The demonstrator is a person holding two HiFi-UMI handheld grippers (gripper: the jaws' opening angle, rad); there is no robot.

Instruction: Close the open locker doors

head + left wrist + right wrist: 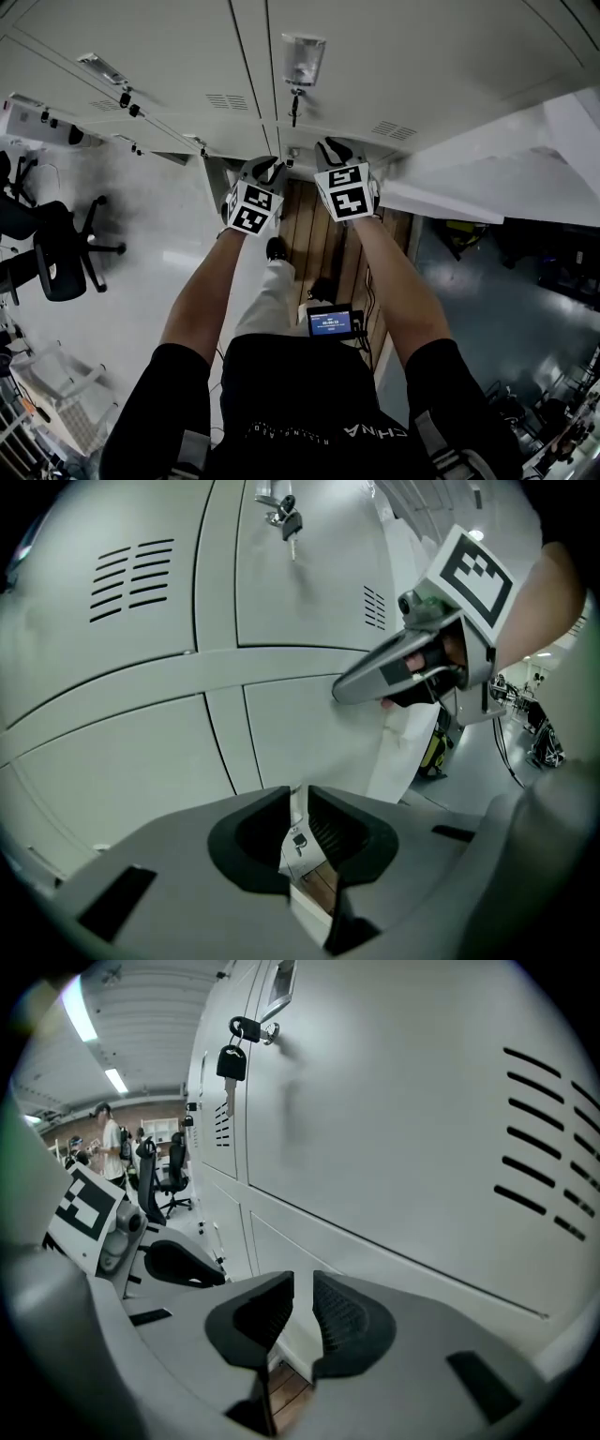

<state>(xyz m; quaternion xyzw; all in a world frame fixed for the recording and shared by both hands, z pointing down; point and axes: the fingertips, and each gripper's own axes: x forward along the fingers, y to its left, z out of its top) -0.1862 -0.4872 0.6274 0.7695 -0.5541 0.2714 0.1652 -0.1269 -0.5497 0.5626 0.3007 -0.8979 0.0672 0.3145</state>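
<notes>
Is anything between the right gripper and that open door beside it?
Nothing visible. The right gripper is at the locker front, right beside the open door, which swings out on its right. There is only bare space between them.

My left arm (pixel 202 300) and right arm (pixel 398 300) reach forward side by side; left tongs (pixel 298 803) drawn almost together, seemingly empty; right tongs (pixel 302 1302) likewise, only a slit between them.

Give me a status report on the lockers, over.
Left gripper, right gripper: jaws near together, empty. Locker door at right open, not yet closed. No obstacle seen at it.
</notes>
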